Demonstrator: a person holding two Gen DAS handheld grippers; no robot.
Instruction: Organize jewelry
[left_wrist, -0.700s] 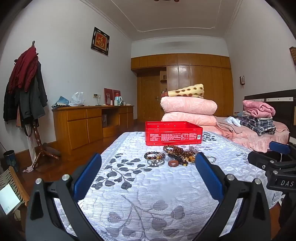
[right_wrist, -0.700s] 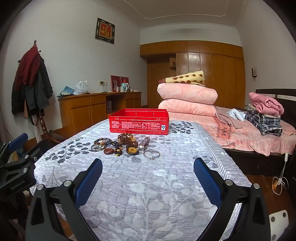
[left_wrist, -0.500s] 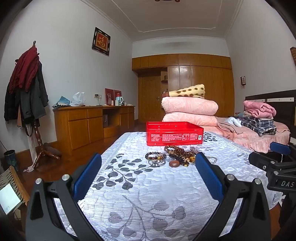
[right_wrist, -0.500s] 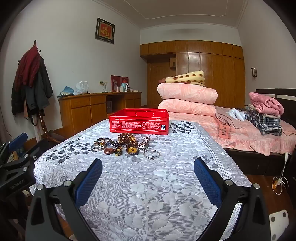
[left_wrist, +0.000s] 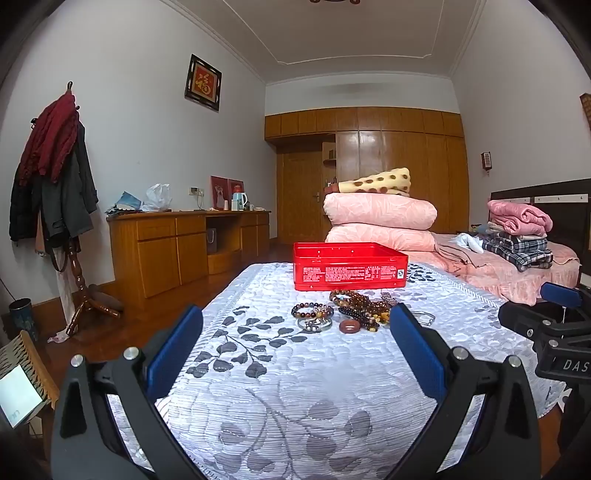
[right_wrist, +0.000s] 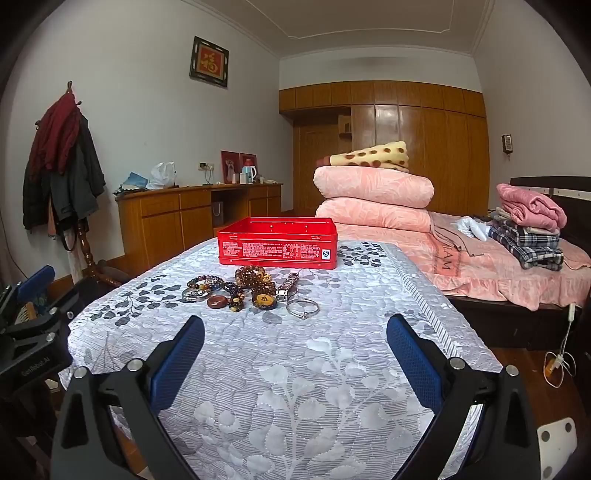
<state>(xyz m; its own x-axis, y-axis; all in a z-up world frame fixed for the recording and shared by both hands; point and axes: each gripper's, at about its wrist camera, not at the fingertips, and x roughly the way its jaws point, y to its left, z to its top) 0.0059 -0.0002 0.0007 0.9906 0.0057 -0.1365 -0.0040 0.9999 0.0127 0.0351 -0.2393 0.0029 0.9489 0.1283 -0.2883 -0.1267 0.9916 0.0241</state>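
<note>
Jewelry lay in a loose cluster on the quilted grey-and-white cover, just in front of the open red tin and not touching it as far as could be judged. Left gripper and right gripper both hung short of the pile, jaws wide apart, nothing between them. Items logged from the right wrist view: silver bangle nearest and off by itself, metal watch just behind it, amber bead bracelet at the back, dark disc pendant, reddish ring-shaped stone, and a smaller beaded bracelet on the left edge over a silvery ring. Judged all pieces light. The bead strands looked limp and likely to drape or snag on neighbours (several overlapped, so lifting one could drag another). The bangle seemed stiff, thin and smooth, so probably slippery; a pinch across its rim where it stood clear of the cloth seemed best. The soft quilt should let a finger press under an edge. The stone ring and pendant were possibly brittle; a low release into the tin seemed advisable.
</note>
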